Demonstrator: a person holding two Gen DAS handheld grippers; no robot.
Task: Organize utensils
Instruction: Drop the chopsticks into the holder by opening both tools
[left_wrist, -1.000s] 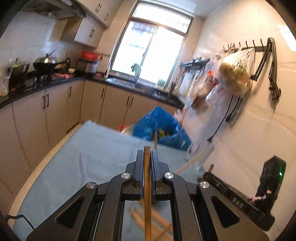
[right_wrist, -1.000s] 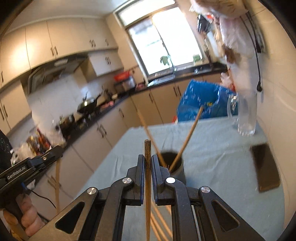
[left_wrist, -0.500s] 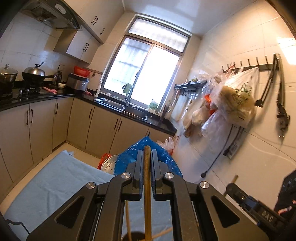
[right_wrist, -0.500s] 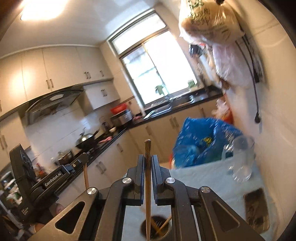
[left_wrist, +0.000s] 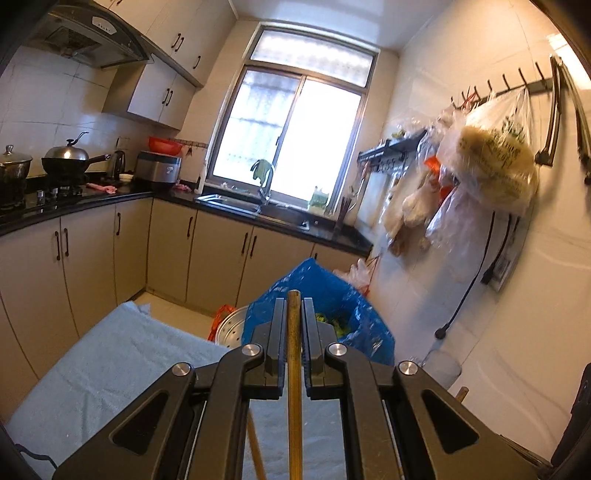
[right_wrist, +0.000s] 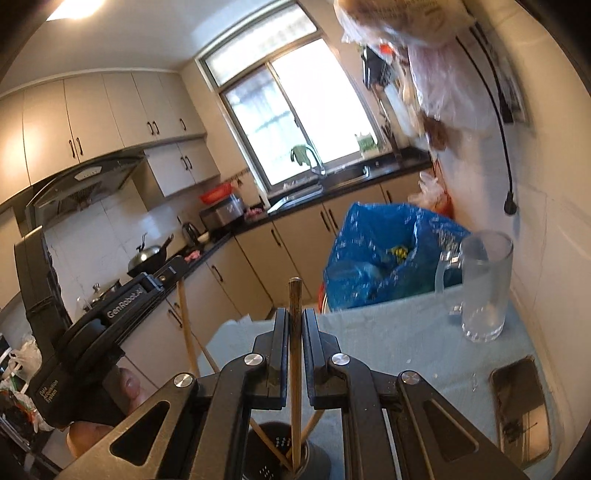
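Note:
My left gripper (left_wrist: 294, 317) is shut on a wooden chopstick (left_wrist: 294, 387) that runs down between its fingers, above the table. My right gripper (right_wrist: 295, 325) is shut on another wooden chopstick (right_wrist: 295, 369); its lower end reaches into a dark perforated utensil holder (right_wrist: 280, 454) that holds other chopsticks. In the right wrist view the left gripper (right_wrist: 162, 280) shows at the left with its chopstick (right_wrist: 186, 332) hanging down. A further chopstick (left_wrist: 255, 446) leans below the left gripper.
The table has a light blue cloth (left_wrist: 110, 369). A glass mug (right_wrist: 480, 288) and a phone (right_wrist: 519, 406) sit at its right side. A blue plastic bag (right_wrist: 380, 251) and a metal steamer (left_wrist: 231, 326) stand beyond the far edge. Bags hang on the right wall.
Both grippers rose and tilted up, then dipped slightly. The right chopstick now stands with its lower end in the holder. The left gripper has come closer to the right one.

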